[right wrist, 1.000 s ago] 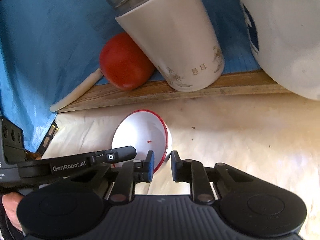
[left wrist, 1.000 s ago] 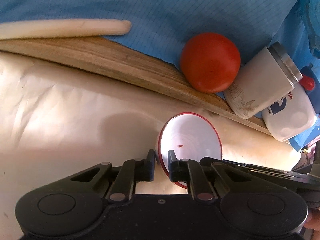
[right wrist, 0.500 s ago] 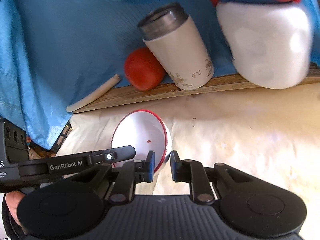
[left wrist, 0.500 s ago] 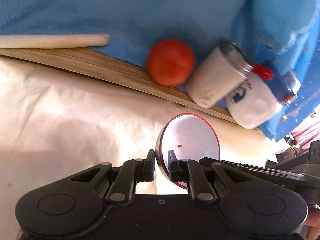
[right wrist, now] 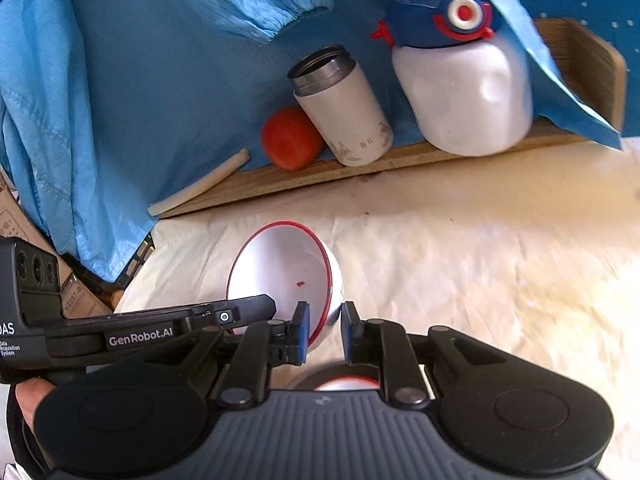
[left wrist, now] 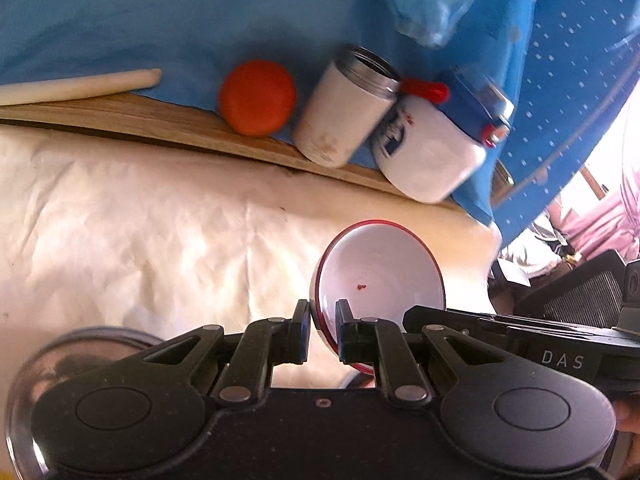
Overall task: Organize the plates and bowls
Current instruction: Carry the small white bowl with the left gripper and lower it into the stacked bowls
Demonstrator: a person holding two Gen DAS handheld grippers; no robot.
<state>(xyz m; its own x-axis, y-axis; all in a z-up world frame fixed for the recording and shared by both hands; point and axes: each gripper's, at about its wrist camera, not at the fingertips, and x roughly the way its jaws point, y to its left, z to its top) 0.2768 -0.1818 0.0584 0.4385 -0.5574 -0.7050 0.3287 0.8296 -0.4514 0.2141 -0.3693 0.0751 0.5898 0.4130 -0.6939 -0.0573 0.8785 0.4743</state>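
Both views ride a hand-held gripper and look obliquely down over its own fingers at the red-rimmed bowl (left wrist: 378,276) (right wrist: 284,276), close in. The left view has the bowl to its right; the right view has it to its left. Shared beyond the bowl (farther off): wooden ledge (left wrist: 160,120) (right wrist: 304,180), tomato (left wrist: 258,98) (right wrist: 290,138), white tumbler (left wrist: 348,108) (right wrist: 344,108).
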